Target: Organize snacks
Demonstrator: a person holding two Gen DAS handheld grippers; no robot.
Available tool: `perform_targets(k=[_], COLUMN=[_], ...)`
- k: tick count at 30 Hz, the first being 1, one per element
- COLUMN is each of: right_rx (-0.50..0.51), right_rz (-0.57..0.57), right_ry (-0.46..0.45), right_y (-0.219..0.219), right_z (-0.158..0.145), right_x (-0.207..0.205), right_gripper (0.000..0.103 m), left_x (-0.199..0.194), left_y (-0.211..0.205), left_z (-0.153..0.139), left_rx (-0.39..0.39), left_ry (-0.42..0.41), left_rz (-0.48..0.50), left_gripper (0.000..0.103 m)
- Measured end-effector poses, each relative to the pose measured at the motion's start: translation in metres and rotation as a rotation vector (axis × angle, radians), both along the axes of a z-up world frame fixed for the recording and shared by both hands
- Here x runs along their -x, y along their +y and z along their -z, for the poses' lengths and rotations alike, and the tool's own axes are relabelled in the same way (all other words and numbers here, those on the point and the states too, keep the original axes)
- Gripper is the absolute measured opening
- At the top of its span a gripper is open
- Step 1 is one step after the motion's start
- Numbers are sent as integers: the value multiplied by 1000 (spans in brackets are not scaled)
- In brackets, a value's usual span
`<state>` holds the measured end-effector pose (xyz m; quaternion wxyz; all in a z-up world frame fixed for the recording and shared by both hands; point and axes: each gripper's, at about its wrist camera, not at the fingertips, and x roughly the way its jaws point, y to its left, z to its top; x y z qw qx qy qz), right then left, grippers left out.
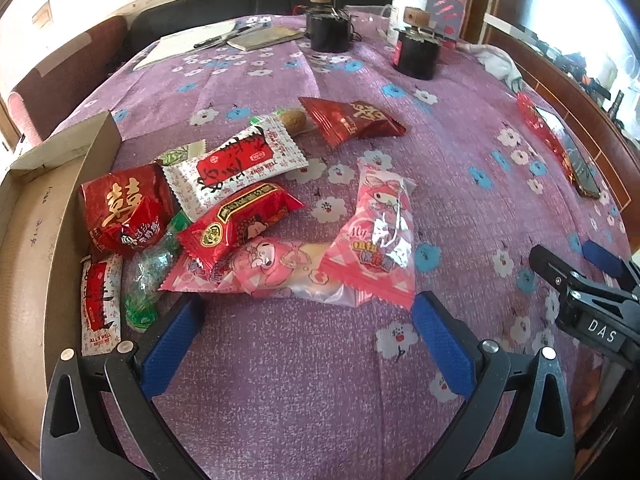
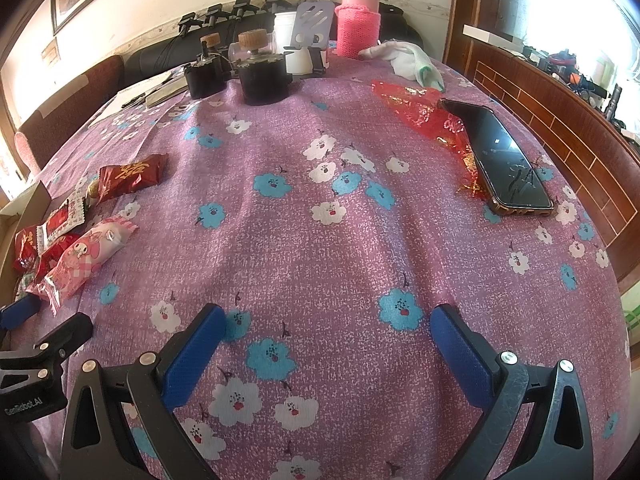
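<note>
Several snack packets lie in a heap on the purple flowered tablecloth point(image 1: 304, 360). Two pink packets point(image 1: 376, 236) lie nearest my left gripper point(image 1: 308, 308), which is open and empty just in front of them. Red packets point(image 1: 240, 224), a white and red packet point(image 1: 240, 164) and a dark red one point(image 1: 352, 120) lie behind. A cardboard box point(image 1: 36, 240) stands open at the left, touching the heap. My right gripper point(image 2: 328, 320) is open and empty over bare cloth point(image 2: 320, 220); the heap point(image 2: 80, 252) is far to its left.
A phone point(image 2: 500, 152) lies on red wrapping point(image 2: 416, 104) near the table's right edge. Two black jars with wooden knobs point(image 2: 260, 76), a pink bottle point(image 2: 358, 20), a white cloth point(image 2: 408, 60) and notebooks with a pen point(image 1: 224, 38) stand at the back.
</note>
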<state>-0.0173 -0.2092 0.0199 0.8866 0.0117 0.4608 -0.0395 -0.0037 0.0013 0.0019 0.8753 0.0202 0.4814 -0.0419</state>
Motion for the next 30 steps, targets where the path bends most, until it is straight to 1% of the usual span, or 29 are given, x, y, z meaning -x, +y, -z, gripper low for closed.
perform_targets(k=[2,4,8,13,14,17,19,23,26,28,30], right_rx=[-6,-7,-7,5,4,1,-2,6,3,0,-2], right_rz=[-15,-33,-36,-27,-31,-62,-81,-79,-77,-67,-59], right_ry=[4,7,19,23,27,35,35,42,44,44,51], right_y=[0,0,0,2,2,1,1,2,1,1,1], right_z=[-2,-2,-2,-2,-2,-3,-3,-3,-4,-4,-4], right_x=[1,2,1,4,4,11,17,24,27,28,30], right_gripper=[103,103,103,103,103,103,103,103,103,103,103], left_x=[3,5,8,12,14,22,32,59,81,97,105], left_y=[0,0,0,2,3,10,16,29,41,48,56], left_z=[0,0,-1,-1,-2,-9,-20,-50,-70,-84,-93], left_rx=[-1,-7,-13,-6,1,66,103,102,80,48,44], left_ry=[-8,2,11,14,19,17,-21,-141,-232,-306,-342], left_rz=[7,13,38,24,22,18,2,-34,-68,-94,-100], left_gripper=[103,103,103,103,103,103,103,103,103,103,103])
